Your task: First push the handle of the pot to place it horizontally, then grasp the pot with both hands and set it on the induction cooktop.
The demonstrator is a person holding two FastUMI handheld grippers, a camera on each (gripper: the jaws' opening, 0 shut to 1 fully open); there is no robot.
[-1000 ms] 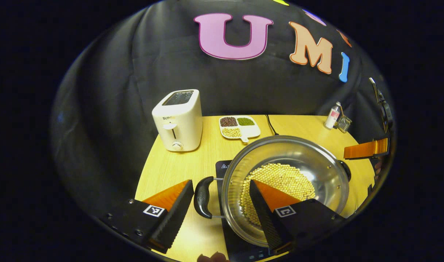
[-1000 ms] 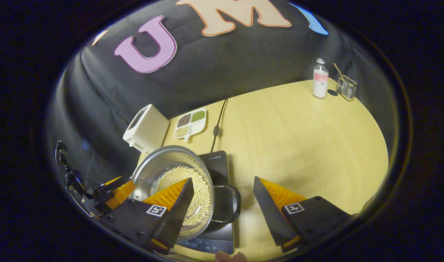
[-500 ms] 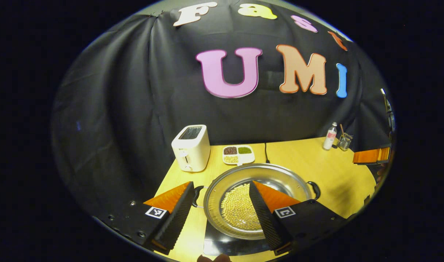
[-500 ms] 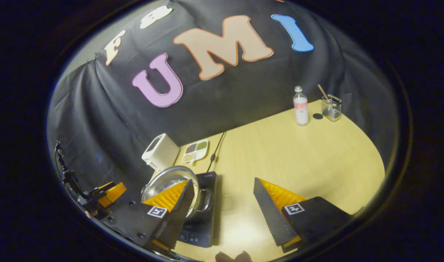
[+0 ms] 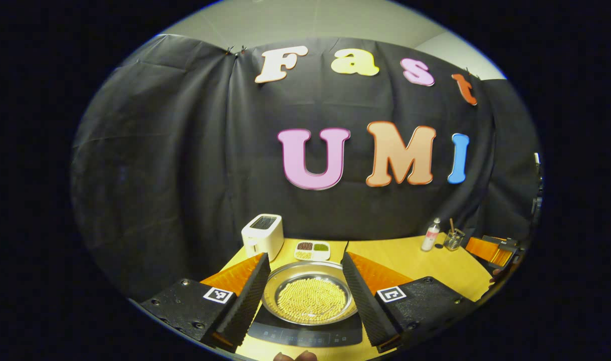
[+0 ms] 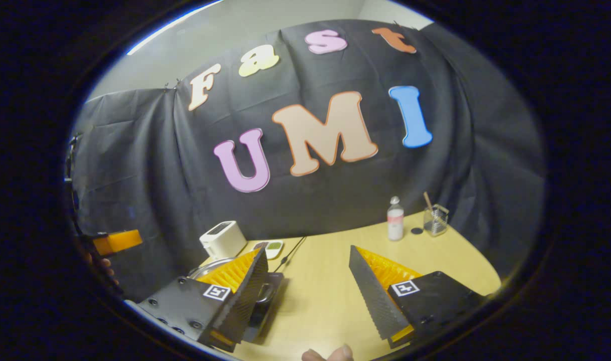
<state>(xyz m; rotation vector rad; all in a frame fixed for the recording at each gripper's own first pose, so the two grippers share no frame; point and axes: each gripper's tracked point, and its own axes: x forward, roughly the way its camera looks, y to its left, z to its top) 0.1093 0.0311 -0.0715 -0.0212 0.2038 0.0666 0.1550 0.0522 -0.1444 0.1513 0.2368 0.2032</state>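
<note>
Both grippers have pulled back and up — left gripper (image 5: 305,288) and right gripper (image 6: 308,281) gape wide, holding nothing. Pot (image 5: 310,297) sits on the induction cooktop (image 5: 305,335); bare table (image 6: 335,260) lies to its right.

In the right gripper view, the right hand-held gripper (image 6: 305,273)'s near finger hides most of the pot (image 6: 205,266) and part of the induction cooktop (image 6: 265,306). In the left gripper view, the left hand-held gripper (image 5: 305,281)'s fingers cover both pot handles. The divided dish (image 5: 312,249) beyond holds contents too small to identify.
</note>
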